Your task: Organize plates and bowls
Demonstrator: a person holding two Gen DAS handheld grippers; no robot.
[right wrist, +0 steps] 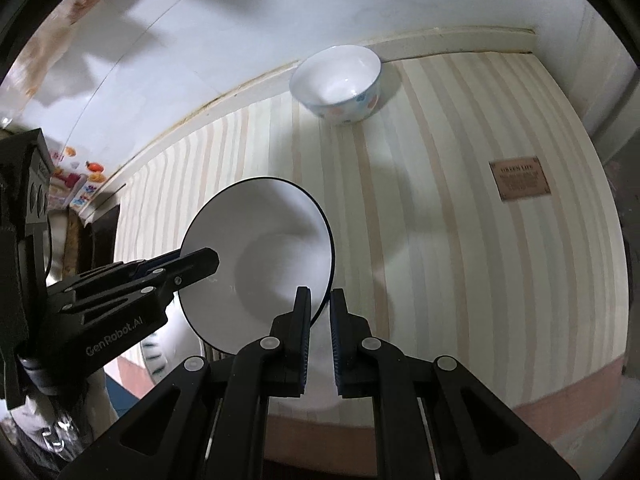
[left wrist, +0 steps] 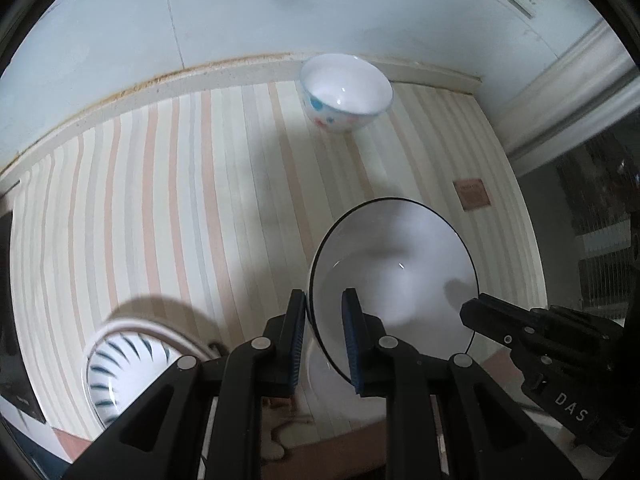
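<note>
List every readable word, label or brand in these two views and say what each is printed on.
"GenRobot.AI": on the body of the left gripper, seen in the right wrist view.
"DAS": on the body of the right gripper, seen in the left wrist view; any further letters are out of sight.
"GREEN LIFE": top line of the brown label on the striped tablecloth; its smaller lines are too small to read.
Colourful stickers at far left: too blurred to read.

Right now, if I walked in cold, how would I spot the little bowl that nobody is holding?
Find the striped tablecloth and follow it to its far edge by the pale wall. There stands the small white bowl with coloured dots, upright and alone. Unlike the black-rimmed white plate held up by both grippers, it is deep, dotted on the outside and untouched.
</note>
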